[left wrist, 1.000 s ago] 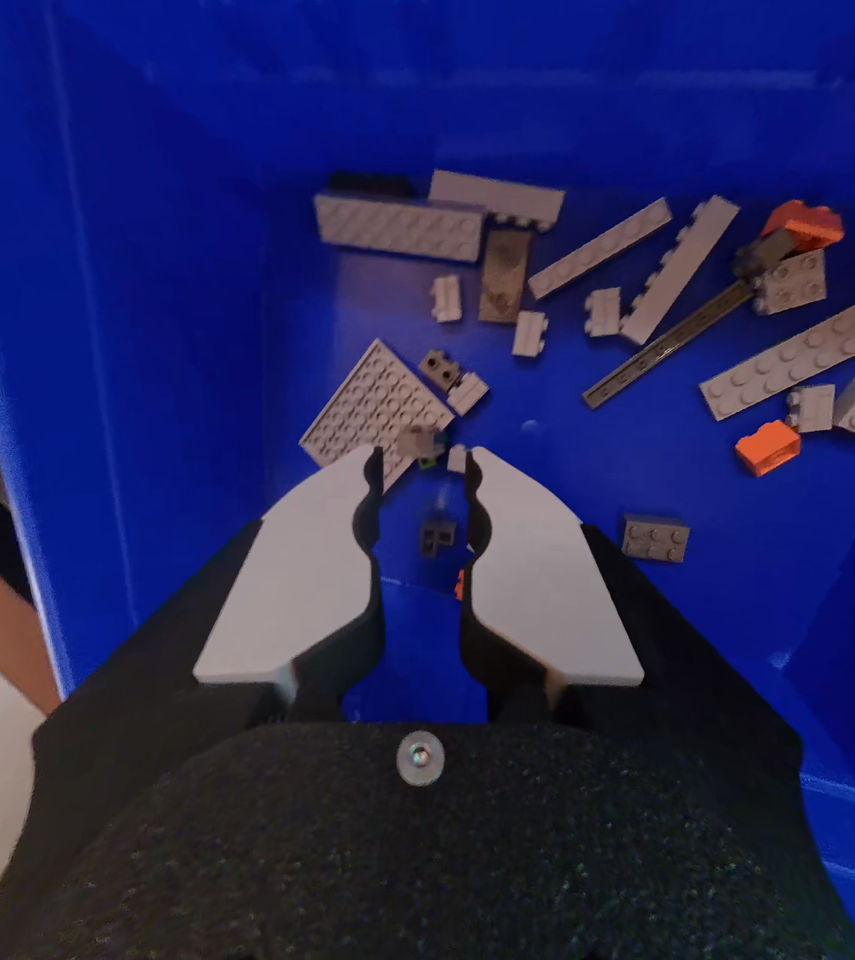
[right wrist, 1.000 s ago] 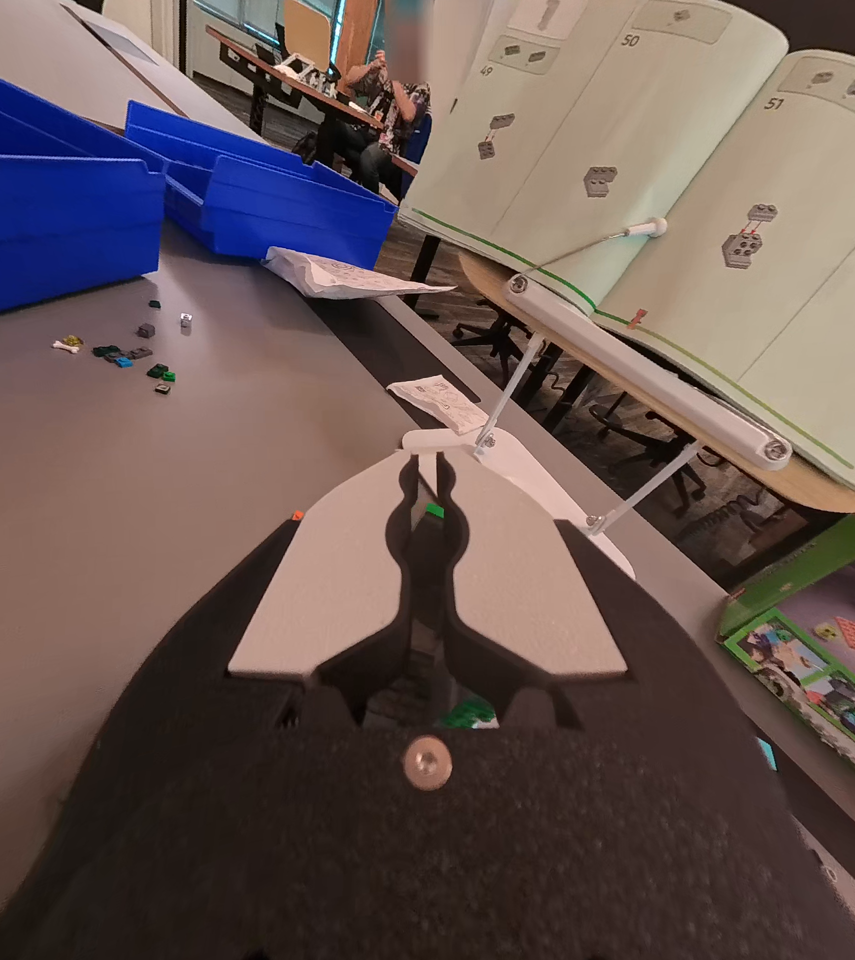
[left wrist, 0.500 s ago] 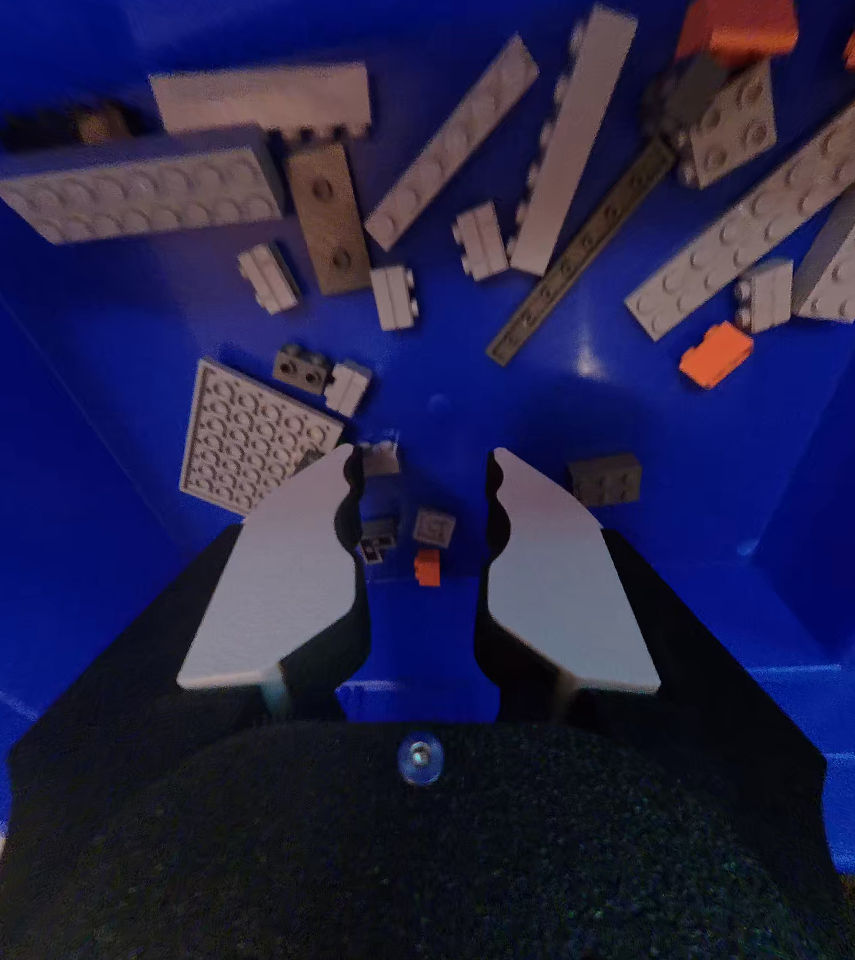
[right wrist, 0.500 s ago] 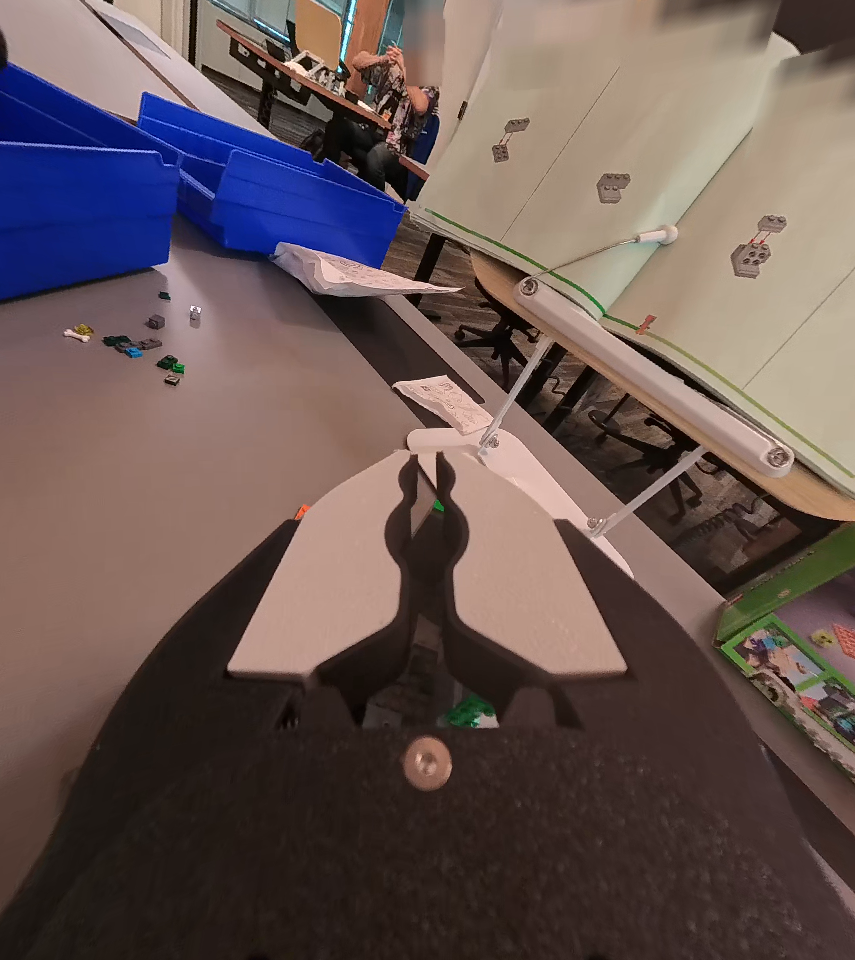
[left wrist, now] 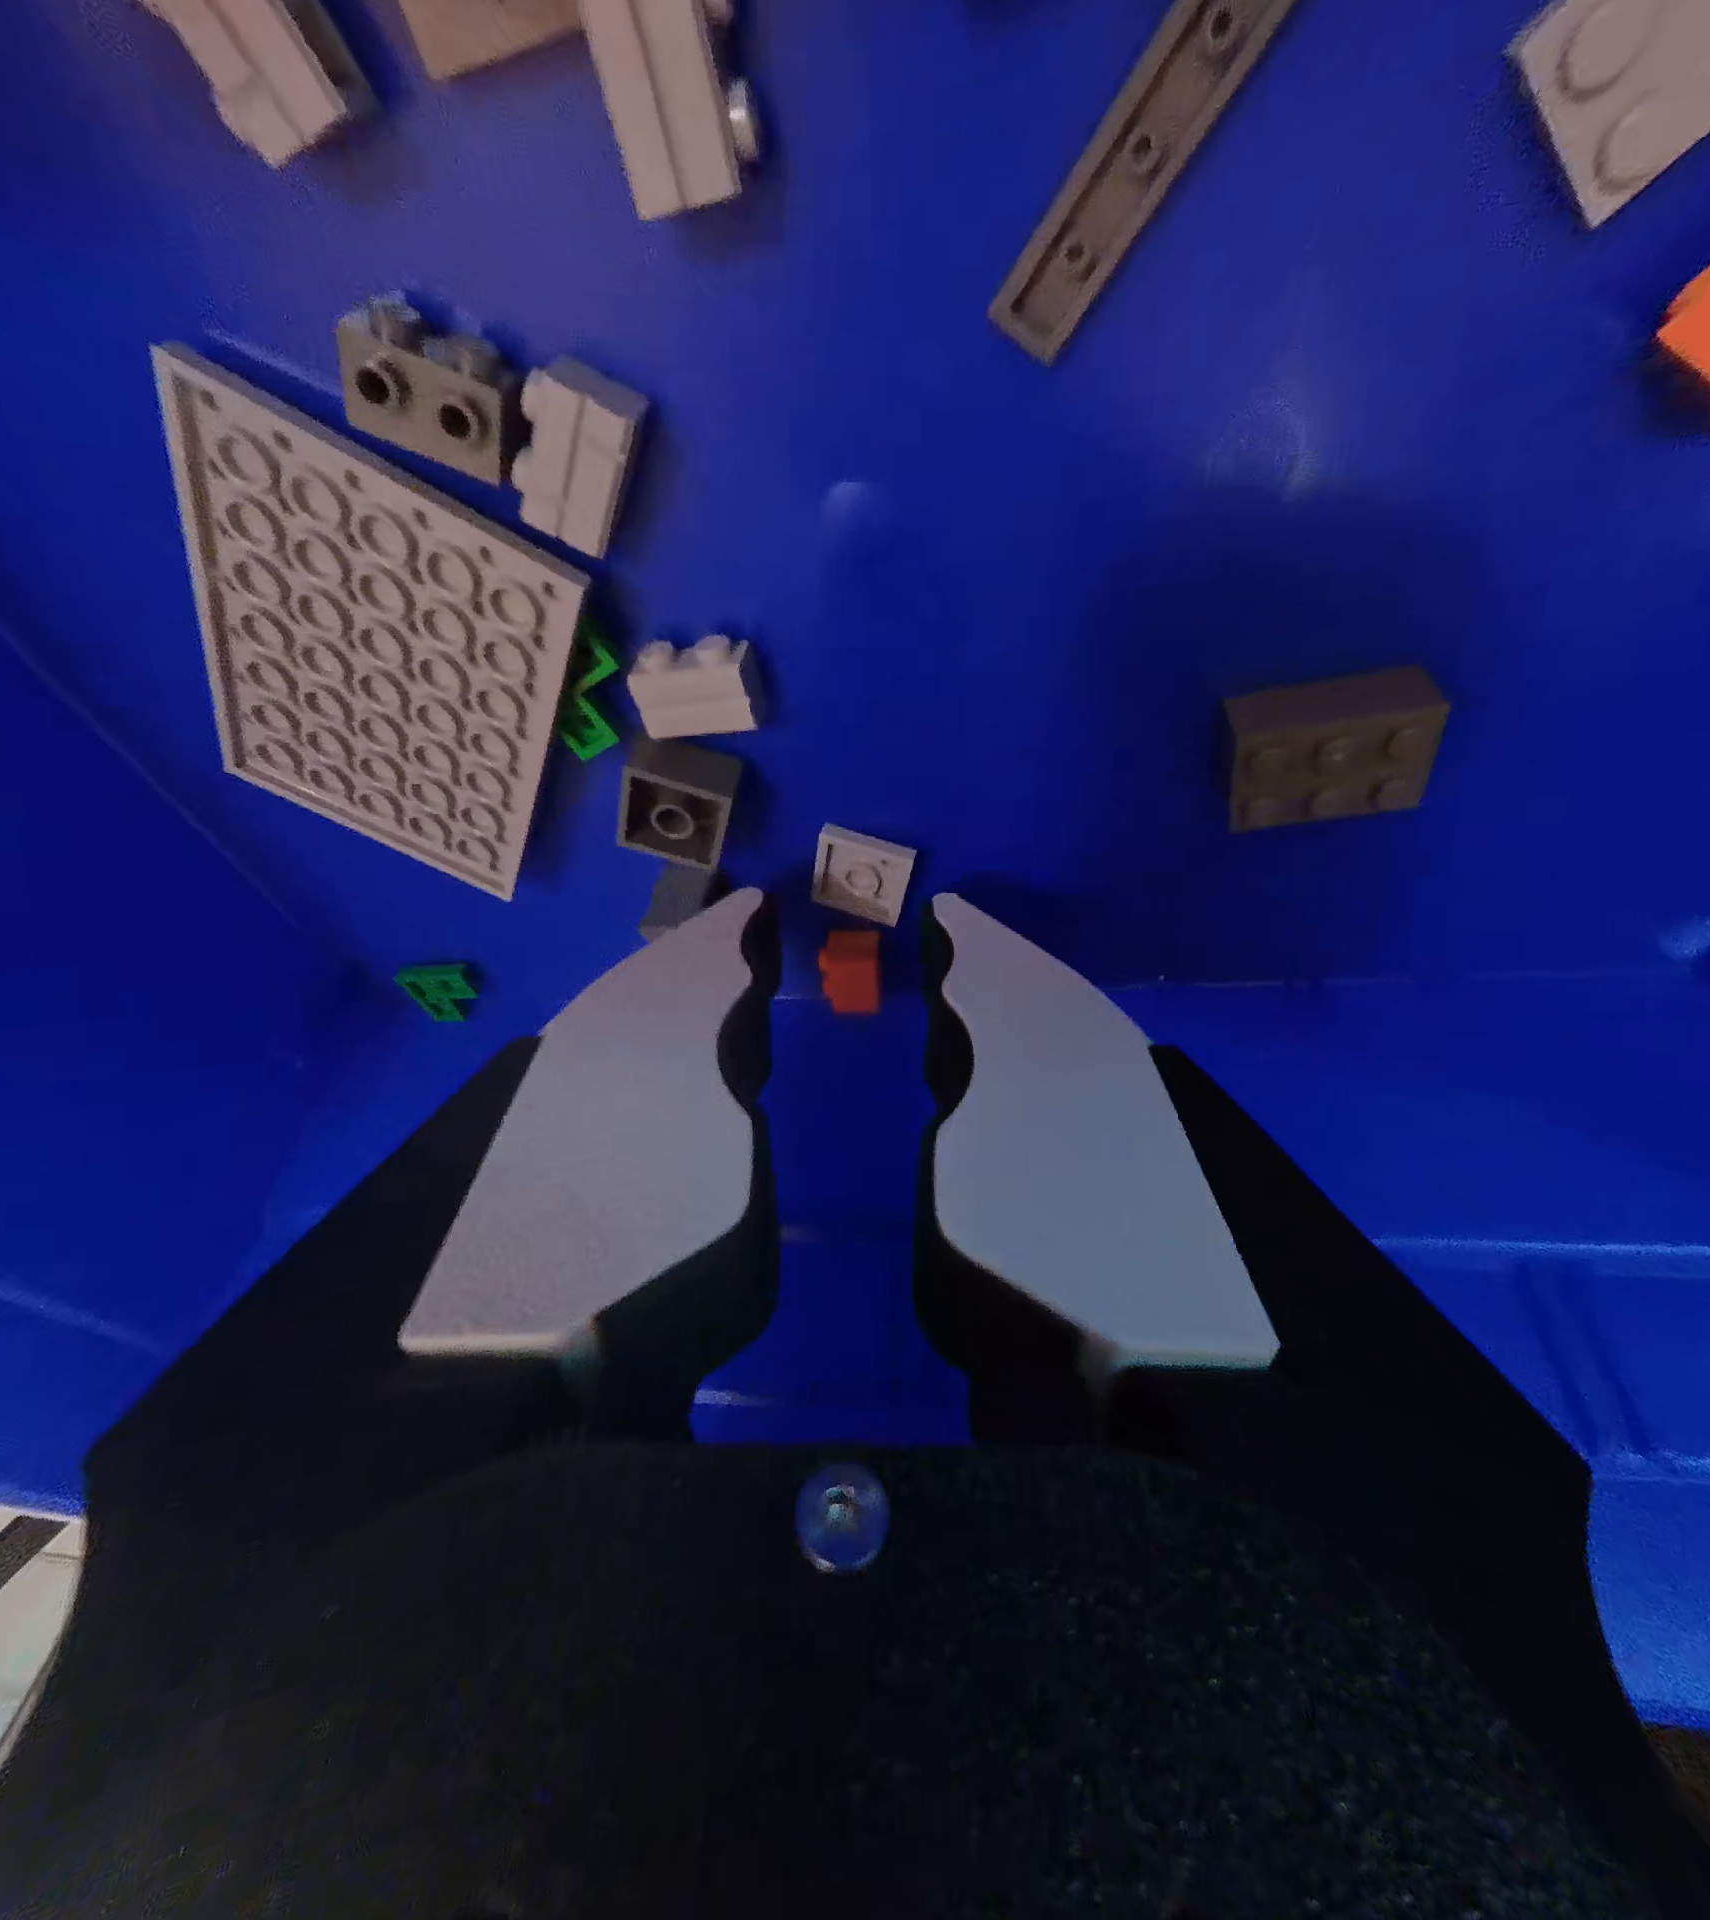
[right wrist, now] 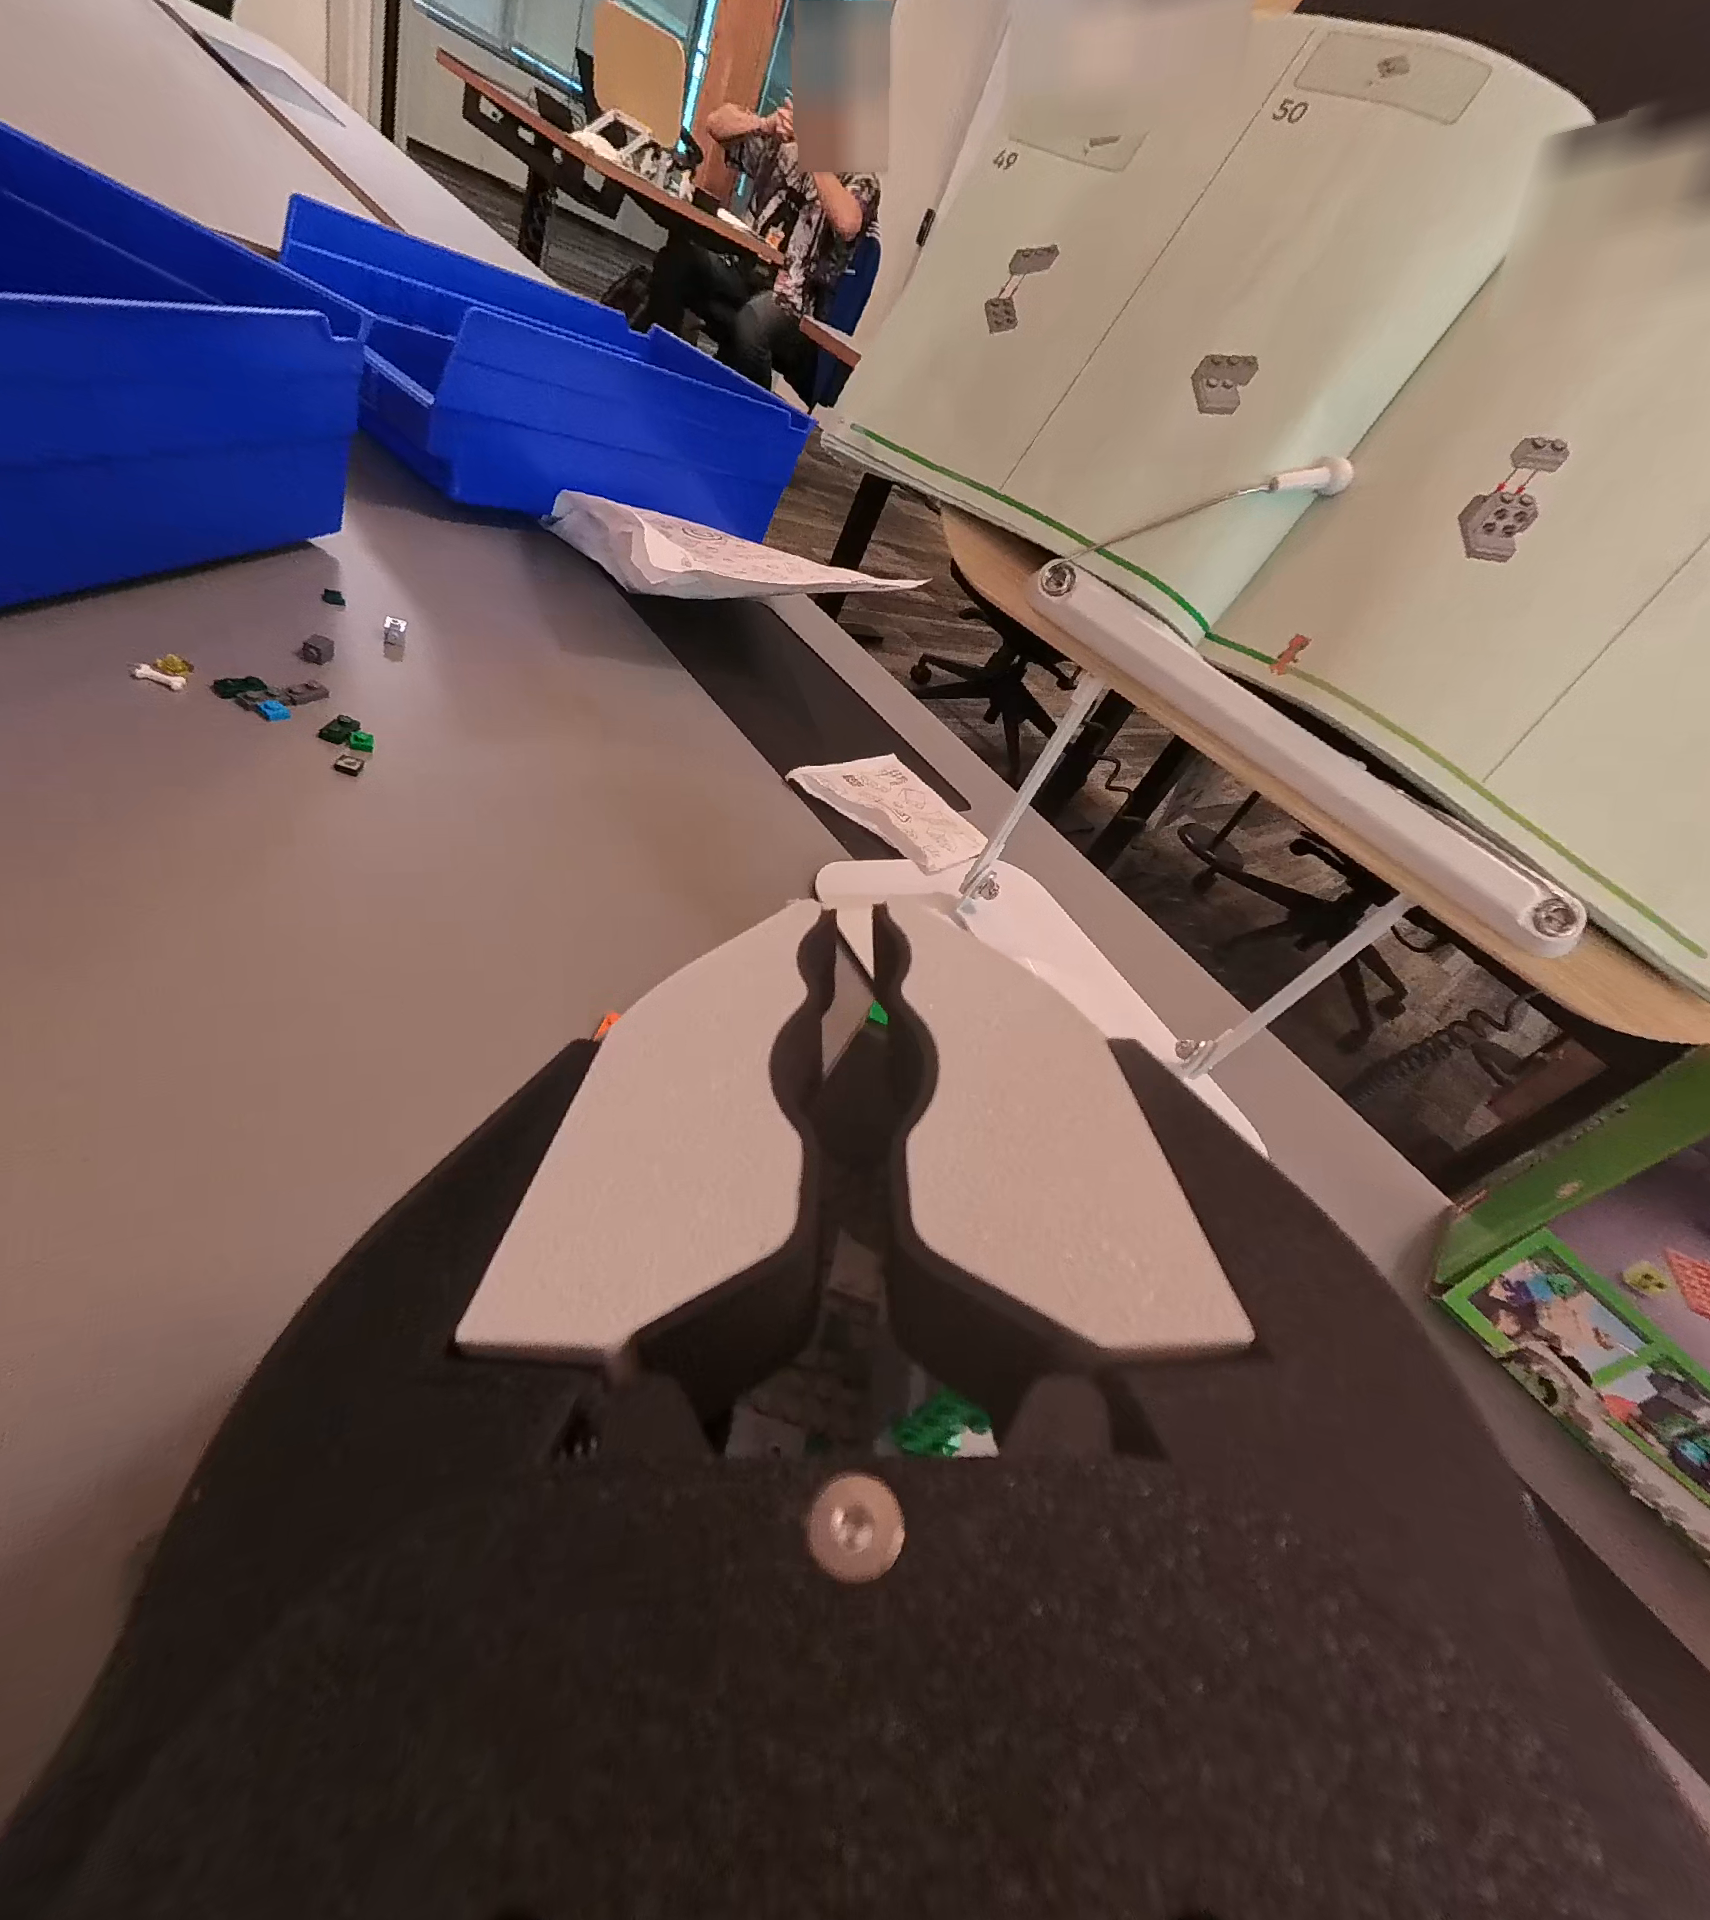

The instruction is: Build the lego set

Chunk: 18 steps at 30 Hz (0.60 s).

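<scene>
My left gripper is open and empty, low inside a blue bin of loose Lego pieces. A small red brick and a small grey square tile lie just between and ahead of its fingertips, untouched. A large grey studded plate, a light grey brick and a dark grey brick lie around them. My right gripper is shut on a thin grey Lego assembly with green parts, held above the grey table; most of the assembly is hidden by the fingers.
Blue bins stand at the table's back left. Small loose pieces lie before them. An open instruction booklet rests on a stand to the right. The Lego box lies right. Paper bags lie near the table edge. Spacing between my two grippers at the tips: around 50 cm. My right tips are about 45 cm from the light grey brick, my left tips only 4 cm.
My left gripper has dropped deeper into the bin towards its near wall, onto the red brick and grey tile; its jaws widened, then narrowed a little. The right gripper has barely moved.
</scene>
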Tool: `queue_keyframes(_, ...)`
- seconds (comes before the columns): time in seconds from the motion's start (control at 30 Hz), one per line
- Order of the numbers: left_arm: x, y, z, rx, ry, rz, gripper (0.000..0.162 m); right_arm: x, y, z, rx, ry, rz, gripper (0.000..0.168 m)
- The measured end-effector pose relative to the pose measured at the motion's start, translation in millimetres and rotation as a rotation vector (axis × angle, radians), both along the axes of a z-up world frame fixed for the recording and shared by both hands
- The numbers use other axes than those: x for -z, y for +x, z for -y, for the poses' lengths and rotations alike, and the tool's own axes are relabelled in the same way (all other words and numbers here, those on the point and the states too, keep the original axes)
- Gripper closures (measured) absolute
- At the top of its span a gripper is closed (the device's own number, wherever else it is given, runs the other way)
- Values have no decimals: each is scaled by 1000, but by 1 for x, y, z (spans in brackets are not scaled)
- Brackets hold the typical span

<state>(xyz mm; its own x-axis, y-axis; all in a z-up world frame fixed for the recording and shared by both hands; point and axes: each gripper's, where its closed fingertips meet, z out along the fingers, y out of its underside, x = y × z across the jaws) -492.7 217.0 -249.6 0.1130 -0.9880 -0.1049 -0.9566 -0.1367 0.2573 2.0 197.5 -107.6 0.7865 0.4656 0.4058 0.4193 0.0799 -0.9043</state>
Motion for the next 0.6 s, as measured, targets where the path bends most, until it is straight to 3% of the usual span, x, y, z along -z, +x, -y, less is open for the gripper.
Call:
queue_keyframes(0.2, -3, 8, -4, 14, 48, 47, 162, 1, -1, 0, -3, -3, 1, 162)
queue_keyframes(0.6, -27, 25, -10, -44, 96, 186, 162, -4, 0, 3, -7, 8, -5, 162)
